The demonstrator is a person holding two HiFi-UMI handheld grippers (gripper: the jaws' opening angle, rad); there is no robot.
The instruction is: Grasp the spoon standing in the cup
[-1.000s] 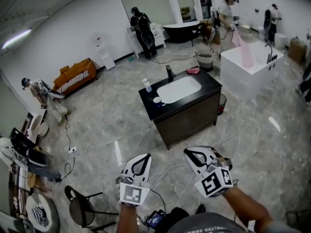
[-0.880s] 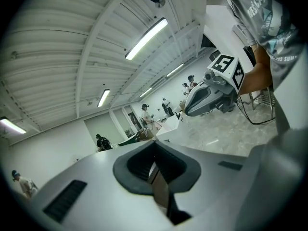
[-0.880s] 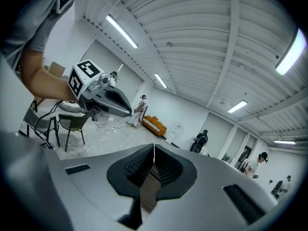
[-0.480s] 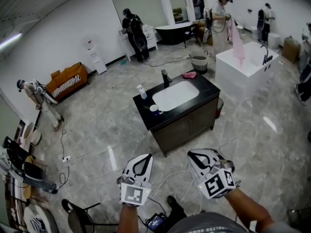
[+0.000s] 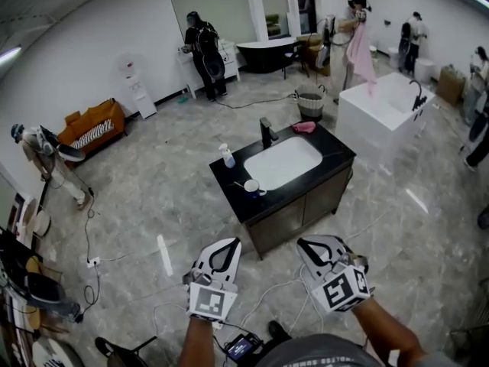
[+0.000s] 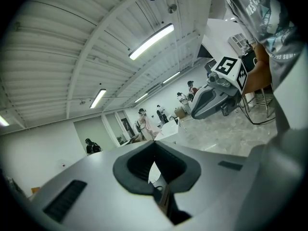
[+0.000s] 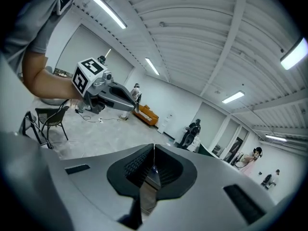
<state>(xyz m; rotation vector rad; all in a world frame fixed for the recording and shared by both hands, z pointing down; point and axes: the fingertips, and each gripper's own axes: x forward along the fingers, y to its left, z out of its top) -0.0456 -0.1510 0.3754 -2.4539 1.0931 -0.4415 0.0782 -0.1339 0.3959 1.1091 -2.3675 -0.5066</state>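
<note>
Both grippers hang low over the floor (image 5: 137, 205), well short of the cabinet (image 5: 306, 201) with the black counter (image 5: 336, 153). The left gripper (image 5: 224, 244) has its 2 jaws pressed together with nothing between them, as its own view shows (image 6: 154, 144). The right gripper (image 5: 306, 243) is the same: jaws closed at the tip and empty (image 7: 154, 146). The 2 grippers sit side by side, apart from each other, both pointing toward the counter.

A white sink (image 5: 283, 162) is set into the middle of the counter. The cup (image 5: 251, 187) stands by the counter's front-left edge, just beside the sink's near corner. A thin handle, the spoon (image 5: 240, 183), pokes out of the cup toward the left; it is too small to tell more. A spray bottle (image 5: 227, 156) stands near the counter's left corner, a black faucet (image 5: 267, 132) at the sink's back edge, and a pink cloth (image 5: 303, 127) lies at the far corner. A basket (image 5: 310, 101) stands on the floor beyond the cabinet.
</note>
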